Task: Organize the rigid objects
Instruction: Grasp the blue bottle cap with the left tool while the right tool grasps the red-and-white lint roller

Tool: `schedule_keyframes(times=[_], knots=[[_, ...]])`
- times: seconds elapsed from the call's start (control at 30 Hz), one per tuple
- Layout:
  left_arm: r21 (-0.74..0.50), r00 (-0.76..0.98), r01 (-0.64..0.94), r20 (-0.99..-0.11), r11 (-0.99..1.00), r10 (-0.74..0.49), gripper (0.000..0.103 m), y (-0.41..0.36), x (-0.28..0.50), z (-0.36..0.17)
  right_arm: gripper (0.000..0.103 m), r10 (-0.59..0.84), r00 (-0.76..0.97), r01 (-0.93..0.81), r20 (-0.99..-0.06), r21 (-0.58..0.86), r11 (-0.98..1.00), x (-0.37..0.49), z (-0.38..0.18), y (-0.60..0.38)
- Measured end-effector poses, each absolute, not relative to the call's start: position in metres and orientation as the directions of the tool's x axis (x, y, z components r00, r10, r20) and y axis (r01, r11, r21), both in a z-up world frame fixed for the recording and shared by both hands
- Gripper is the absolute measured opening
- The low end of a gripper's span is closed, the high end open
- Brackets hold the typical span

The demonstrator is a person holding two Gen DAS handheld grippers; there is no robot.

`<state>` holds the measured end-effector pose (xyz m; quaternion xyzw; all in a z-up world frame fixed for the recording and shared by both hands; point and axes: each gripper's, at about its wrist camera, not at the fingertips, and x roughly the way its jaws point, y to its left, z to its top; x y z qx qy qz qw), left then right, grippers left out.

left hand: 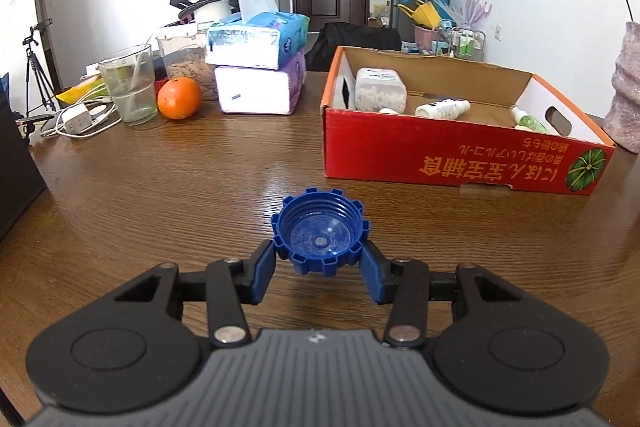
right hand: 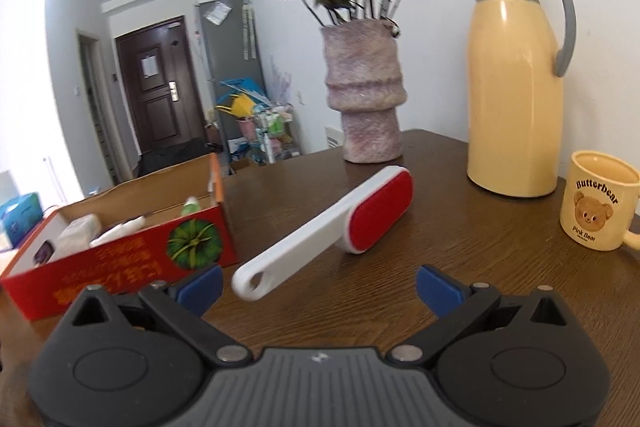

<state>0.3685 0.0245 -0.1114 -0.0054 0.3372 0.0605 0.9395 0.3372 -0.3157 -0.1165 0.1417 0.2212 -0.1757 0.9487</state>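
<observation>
A blue notched bottle cap lies hollow side up on the wooden table, and my left gripper is shut on it, one blue pad pressed against each side. Beyond it to the right stands the red cardboard box with a white jar and small white bottles inside. In the right wrist view a white lint brush with a red pad lies on the table just ahead of my right gripper, which is open with nothing between its fingers. The red cardboard box is at its left.
At the back left are tissue packs, an orange, a clear cup, a cereal jar and a charger with cables. Near the right gripper stand a flower vase, a yellow thermos jug and a bear mug.
</observation>
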Motion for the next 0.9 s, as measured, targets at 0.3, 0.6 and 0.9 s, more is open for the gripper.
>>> schedule_keyframes(times=[0.3, 0.6, 0.9], knots=[[0.025, 0.768, -0.155, -0.625, 0.988, 0.137, 0.046, 0.035, 0.374, -0.107, 0.103, -0.335, 0.808, 0.471, -0.486, 0.189, 0.862, 0.381, -0.119, -0.35], [0.036, 0.754, -0.208, -0.631, 0.978, 0.183, 0.046, 0.048, 0.391, -0.11, 0.103, -0.366, 0.768, 0.533, -0.526, 0.206, 0.821, 0.438, -0.126, -0.379], [0.051, 0.743, -0.213, -0.641, 0.976, 0.196, 0.046, 0.05, 0.396, -0.115, 0.097, -0.424, 0.673, 0.596, -0.606, 0.104, 0.796, 0.485, -0.141, -0.395]])
